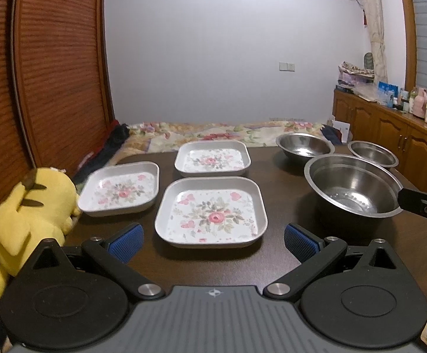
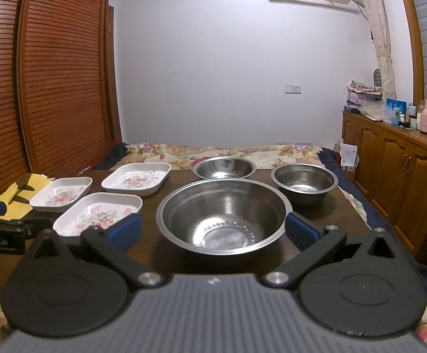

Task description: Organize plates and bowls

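**Both grippers spread, nothing held**

Left gripper: jaws wide apart, empty. The nearest floral plate lies on the dark table just ahead of the blue pads, centred between them. Two more floral plates lie beyond.

Right gripper: jaws wide apart, empty. The large steel bowl sits between the fingertips; contact cannot be told. Two smaller steel bowls stand behind.

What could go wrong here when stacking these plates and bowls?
1. The far-left floral plate sits near the table's left edge beside the yellow plush toy; a nudge could push it off.
2. The large steel bowl looks slippery and wide for the open right hand-held gripper.
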The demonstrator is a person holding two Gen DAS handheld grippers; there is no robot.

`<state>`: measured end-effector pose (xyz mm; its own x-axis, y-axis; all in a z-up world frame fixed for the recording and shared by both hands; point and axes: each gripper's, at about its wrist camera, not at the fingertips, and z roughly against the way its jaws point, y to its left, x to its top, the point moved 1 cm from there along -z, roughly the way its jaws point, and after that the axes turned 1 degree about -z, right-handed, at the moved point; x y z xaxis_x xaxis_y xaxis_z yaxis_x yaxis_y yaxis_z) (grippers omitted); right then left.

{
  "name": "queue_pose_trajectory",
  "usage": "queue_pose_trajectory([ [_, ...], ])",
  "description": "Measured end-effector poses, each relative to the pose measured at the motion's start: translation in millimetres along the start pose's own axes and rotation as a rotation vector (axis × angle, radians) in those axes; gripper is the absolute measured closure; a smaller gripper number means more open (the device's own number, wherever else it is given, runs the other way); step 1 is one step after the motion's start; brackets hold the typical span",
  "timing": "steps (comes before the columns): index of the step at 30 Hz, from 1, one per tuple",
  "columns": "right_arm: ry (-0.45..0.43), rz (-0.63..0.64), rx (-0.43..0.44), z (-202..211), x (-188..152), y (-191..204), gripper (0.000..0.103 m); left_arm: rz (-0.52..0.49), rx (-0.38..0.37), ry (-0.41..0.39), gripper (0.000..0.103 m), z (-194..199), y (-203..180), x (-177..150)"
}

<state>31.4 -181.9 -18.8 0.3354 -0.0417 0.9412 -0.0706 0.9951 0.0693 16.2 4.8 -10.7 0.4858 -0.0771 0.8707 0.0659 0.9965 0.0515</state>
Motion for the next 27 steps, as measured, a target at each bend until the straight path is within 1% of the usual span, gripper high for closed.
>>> queue_pose_trajectory([
  [4, 0.011, 0.004, 0.013, -6, -1, 4, 0.000, 0.016, -0.013, 0.030, 0.000, -9, 7, -4],
  [10, 0.019, 0.014, 0.042, -15, -1, 13, 0.000, 0.020, -0.010, 0.062, 0.000, -22, 21, -5],
  [15, 0.014, 0.046, 0.070, -20, 3, 28, 0.000, 0.016, 0.015, 0.080, 0.000, -32, 34, -3],
  [18, 0.004, 0.063, 0.089, -22, 8, 38, 0.000, 0.010, 0.017, 0.095, 0.000, -37, 42, -1],
  [24, -0.004, 0.080, 0.139, -29, 15, 58, 0.000, 0.006, 0.049, 0.091, 0.000, -42, 59, 1],
  [27, -0.009, 0.098, 0.158, -35, 18, 67, 0.000, 0.019, 0.048, 0.078, 0.000, -44, 72, 4],
])
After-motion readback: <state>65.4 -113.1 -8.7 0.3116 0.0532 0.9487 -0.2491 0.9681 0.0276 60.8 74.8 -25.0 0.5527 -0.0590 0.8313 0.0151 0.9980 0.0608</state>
